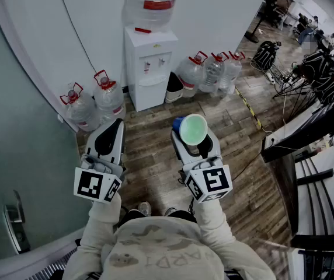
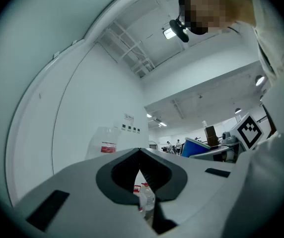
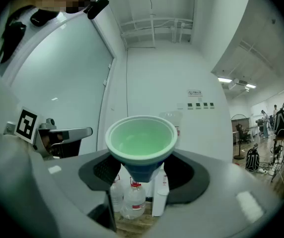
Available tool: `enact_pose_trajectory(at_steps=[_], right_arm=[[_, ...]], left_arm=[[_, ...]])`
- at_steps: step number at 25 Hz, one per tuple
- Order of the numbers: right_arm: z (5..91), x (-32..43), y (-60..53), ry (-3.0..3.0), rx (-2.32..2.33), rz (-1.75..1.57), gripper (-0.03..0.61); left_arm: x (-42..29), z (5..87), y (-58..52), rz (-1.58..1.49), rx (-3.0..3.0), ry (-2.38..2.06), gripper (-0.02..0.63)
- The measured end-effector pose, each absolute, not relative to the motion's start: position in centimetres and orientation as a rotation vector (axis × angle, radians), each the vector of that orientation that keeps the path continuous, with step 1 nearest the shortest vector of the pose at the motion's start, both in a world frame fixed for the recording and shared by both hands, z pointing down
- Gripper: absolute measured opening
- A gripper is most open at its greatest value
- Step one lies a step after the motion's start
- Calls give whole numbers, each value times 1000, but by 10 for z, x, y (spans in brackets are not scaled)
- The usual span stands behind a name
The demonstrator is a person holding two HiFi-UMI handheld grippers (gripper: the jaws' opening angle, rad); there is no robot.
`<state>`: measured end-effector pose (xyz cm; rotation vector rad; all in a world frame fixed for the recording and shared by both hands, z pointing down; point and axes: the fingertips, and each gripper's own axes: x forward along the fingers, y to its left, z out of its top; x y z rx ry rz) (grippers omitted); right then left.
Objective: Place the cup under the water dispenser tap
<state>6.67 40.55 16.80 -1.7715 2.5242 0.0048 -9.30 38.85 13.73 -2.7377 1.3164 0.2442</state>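
Observation:
My right gripper point(image 1: 194, 140) is shut on a cup point(image 1: 192, 129) that is blue outside and pale green inside. The cup stands upright with its mouth up, and its narrow base sits between the jaws. In the right gripper view the cup point(image 3: 141, 139) fills the middle, with the right gripper point(image 3: 142, 171) around its base. The white water dispenser point(image 1: 149, 69) stands against the far wall with a big bottle point(image 1: 151, 4) on top, well ahead of the cup. My left gripper point(image 1: 112, 127) is held beside the right one; its jaws meet at the tips around nothing, as the left gripper point(image 2: 140, 152) view shows.
Two water jugs point(image 1: 94, 101) stand on the wooden floor left of the dispenser, and several more jugs point(image 1: 212, 70) plus a black bin point(image 1: 174, 86) on its right. A door with a handle point(image 1: 13, 217) is at my left. Desks point(image 1: 307, 133), cables and a backpack point(image 1: 265, 54) fill the right.

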Motion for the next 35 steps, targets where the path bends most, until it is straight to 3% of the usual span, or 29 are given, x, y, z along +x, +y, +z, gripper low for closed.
enact_pose_trajectory(at_steps=[21,35], right_arm=[[171,43,385,2447,-1837,-11,281],[177,62,264,2541,-1742,23,282]], left_arm=[[-120,141,362,272,-2772,1232,6],[-96,142,254,272,-2712,1325,6]])
